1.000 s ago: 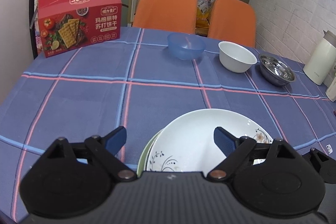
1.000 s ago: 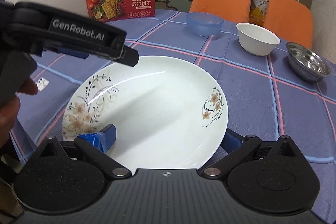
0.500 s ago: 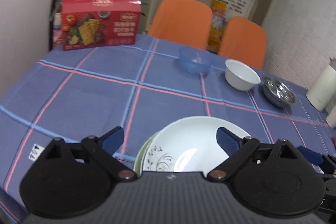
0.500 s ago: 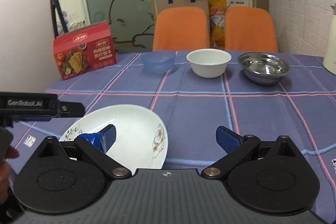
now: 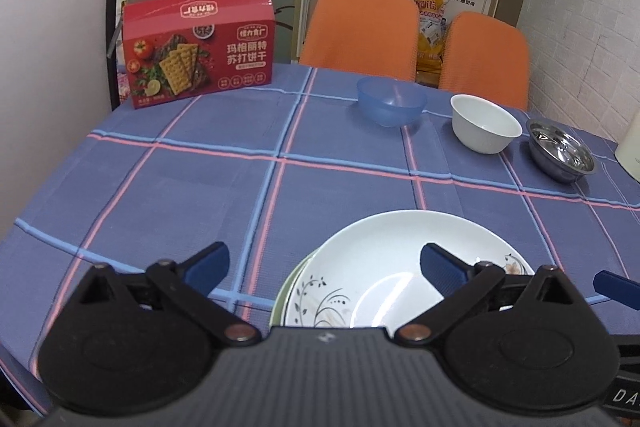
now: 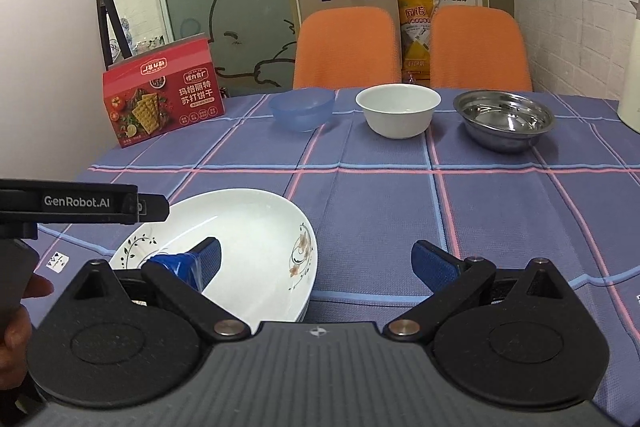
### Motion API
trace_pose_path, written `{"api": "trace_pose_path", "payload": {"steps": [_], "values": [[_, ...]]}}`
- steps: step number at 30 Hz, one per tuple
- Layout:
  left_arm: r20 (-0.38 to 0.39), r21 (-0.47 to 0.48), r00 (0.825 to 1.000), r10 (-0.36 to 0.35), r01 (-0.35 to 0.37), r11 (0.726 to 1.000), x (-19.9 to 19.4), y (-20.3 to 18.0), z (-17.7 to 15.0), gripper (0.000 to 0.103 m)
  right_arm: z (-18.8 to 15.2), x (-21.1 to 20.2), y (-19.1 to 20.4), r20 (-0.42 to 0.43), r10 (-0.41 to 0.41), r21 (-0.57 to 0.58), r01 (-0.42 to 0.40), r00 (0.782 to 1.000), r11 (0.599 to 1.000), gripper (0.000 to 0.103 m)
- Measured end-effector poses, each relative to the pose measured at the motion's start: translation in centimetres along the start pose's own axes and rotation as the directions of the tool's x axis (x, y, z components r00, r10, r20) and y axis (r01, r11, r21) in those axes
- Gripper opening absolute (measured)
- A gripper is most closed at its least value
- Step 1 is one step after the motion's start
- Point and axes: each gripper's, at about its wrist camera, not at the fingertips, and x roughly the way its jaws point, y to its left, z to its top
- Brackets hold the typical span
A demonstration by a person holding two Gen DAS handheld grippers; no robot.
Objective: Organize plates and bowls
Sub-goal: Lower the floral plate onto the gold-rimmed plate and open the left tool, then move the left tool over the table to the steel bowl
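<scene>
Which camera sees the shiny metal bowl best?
The right wrist view: the metal bowl sits whole and large there, with its shiny inside facing the camera. In the left wrist view the same bowl is smaller, off near the right edge, though still all in sight.

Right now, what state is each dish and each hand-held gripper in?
Floral plate: stacked on a green-rimmed plate, released.
Blue plastic bowl: upright, empty, unstacked.
White bowl: upright, empty, unstacked.
Steel bowl: upright, empty, unstacked.
Left hand-held gripper: open, empty.
Right hand-held gripper: open, empty.
</scene>
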Motion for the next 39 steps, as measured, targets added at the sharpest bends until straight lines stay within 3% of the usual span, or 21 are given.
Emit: {"api": "trace_pose_path", "payload": {"steps": [4,8,14,20,25,28,32,39], "values": [[-0.012,0.029,0.999,-0.03,0.031,0.999,0.6,-1.2,1.4,0.1,-0.1,-0.2,-0.8,0.004,0.022,0.031,-0.022,1.0,0.999,0.089],[0.008,0.088,0.998,-0.07,0.069,0.994,2.0,-3.8,5.5,0.1,-0.2,-0.4,-2.5,0.014,0.011,0.082,-0.012,1.0,0.997,0.089],[-0.092,0.133,0.991,-0.101,0.113,0.985,8.3,-9.2,11.7,0.1,-0.7,-0.8,-5.6,0.007,0.001,0.162,-0.002,1.0,0.987,0.089],[-0.156,0.148,0.986,-0.057,0.08,0.986,14.4,-13.8,14.9,0.1,-1.1,-1.1,-8.9,0.004,-0.017,0.223,0.016,1.0,0.975,0.089],[-0.192,0.162,0.981,-0.021,0.053,0.985,17.1,-15.6,15.1,0.1,-1.6,-0.8,-11.4,-0.011,-0.029,0.283,0.031,1.0,0.959,0.089],[-0.186,0.13,0.979,-0.079,0.105,0.986,15.4,-14.8,13.6,0.1,-1.9,-0.8,-12.2,-0.015,-0.033,0.309,0.036,0.999,0.95,0.089],[-0.133,0.104,0.979,-0.155,0.169,0.98,10.3,-12.4,11.1,0.1,-2.1,-0.8,-12.0,-0.016,-0.024,0.313,0.028,1.0,0.949,0.089],[-0.041,0.124,0.989,-0.141,0.145,0.982,3.1,-8.5,6.3,0.1,-2.1,-2.6,-9.0,0.014,0.0,0.245,-0.003,1.0,0.969,0.089]]}}
